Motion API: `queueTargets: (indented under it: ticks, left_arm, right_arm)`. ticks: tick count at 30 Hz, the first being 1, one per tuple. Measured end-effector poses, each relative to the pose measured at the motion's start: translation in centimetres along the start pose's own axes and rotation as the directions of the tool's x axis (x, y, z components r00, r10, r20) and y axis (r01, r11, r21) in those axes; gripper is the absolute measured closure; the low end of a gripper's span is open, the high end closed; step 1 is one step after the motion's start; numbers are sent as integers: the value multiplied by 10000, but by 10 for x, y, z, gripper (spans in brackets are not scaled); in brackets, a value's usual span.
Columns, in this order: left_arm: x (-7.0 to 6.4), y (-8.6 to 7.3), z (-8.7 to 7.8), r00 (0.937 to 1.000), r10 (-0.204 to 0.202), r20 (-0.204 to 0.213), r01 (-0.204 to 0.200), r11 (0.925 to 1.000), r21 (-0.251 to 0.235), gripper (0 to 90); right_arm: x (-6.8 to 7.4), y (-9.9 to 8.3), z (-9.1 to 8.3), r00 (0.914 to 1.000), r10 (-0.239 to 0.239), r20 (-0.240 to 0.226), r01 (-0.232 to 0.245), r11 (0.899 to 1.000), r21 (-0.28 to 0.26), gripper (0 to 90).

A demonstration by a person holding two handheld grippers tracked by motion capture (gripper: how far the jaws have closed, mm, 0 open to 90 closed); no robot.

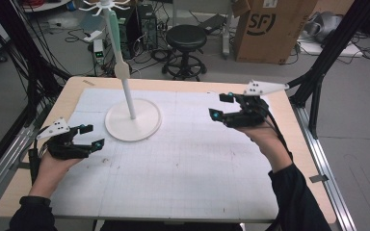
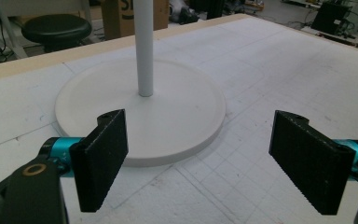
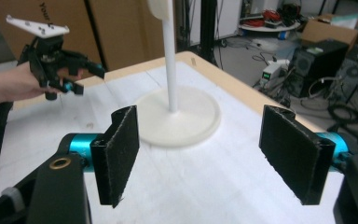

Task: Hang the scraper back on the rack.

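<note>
A white stand with a round base and a tall thin pole rises from the white mat left of centre; its top has hooked arms. My left gripper hovers low at the mat's left edge, open and empty, its jaws pointing at the base. My right gripper is held above the mat's right side, open and empty, facing the stand. The left gripper also appears far off in the right gripper view.
The white gridded mat covers a wooden table. Behind the table stand a black stool, a cardboard box, computer towers and cables. Black frame poles flank both sides.
</note>
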State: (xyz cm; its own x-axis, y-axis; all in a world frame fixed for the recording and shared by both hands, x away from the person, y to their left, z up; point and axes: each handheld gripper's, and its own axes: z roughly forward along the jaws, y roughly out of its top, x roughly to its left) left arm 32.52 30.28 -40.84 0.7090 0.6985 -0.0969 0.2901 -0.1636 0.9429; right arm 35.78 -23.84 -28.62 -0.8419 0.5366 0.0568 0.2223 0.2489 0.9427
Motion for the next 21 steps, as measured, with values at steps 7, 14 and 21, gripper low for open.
queueTargets:
  ticks: [7,14,21]
  left_arm:
    - [2,-1,2,9999,55,-119,-54,10000,72,201]
    - [1,-2,4,9998,51,-172,-48,9998,167,200]
    - [-1,-3,8,9997,197,-160,-190,9990,407,201]
  right_arm:
    - [-2,-56,-17,9986,410,336,-413,9991,68,222]
    - [-4,-90,-25,9953,820,516,-819,9966,-31,205]
    - [-7,-102,-26,9927,1046,604,-1060,9942,206,196]
